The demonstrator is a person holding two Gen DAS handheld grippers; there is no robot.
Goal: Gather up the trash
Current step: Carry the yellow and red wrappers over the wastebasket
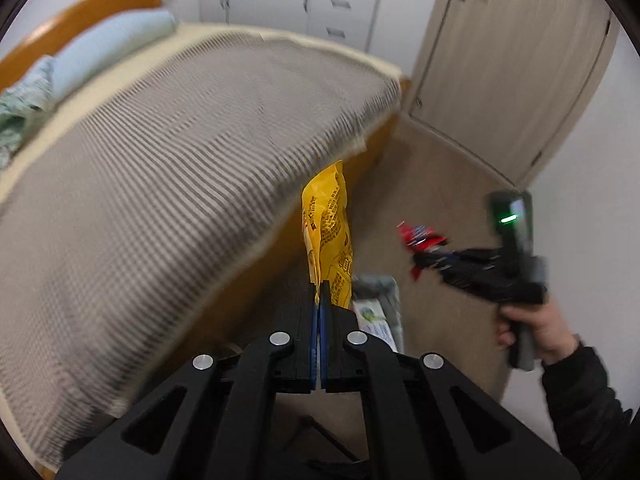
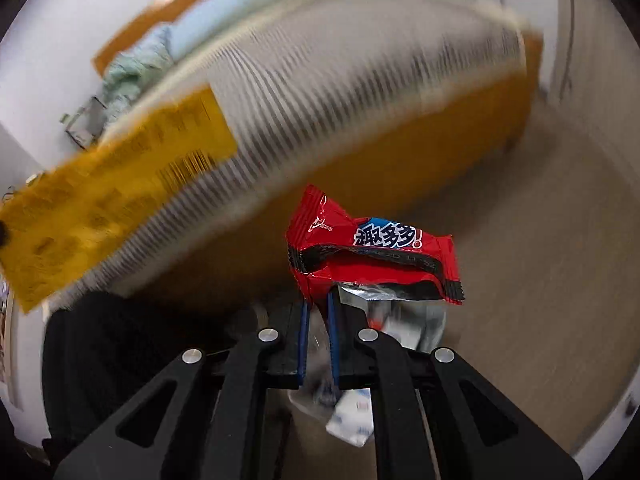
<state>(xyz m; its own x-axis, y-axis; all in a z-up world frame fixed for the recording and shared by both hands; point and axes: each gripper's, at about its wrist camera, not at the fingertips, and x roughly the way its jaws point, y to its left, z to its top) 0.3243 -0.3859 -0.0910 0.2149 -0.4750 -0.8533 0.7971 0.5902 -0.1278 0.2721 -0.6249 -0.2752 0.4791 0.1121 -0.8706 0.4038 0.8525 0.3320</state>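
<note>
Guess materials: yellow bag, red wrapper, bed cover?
Yellow bag: probably thin glossy plastic film; it creases and bears print. Red wrapper: plastic film with a foil lining, likely; silvery inside shows at the torn mouth, edges crimped. Bed cover: woven cloth, matte, with fine grey stripes and a soft draped edge.

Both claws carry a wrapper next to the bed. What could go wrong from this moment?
1. The right claw pinches the red wrapper only at one corner, so it may slip out.
2. The yellow wrapper stands tall from the left claw and could brush the bed edge.
</note>
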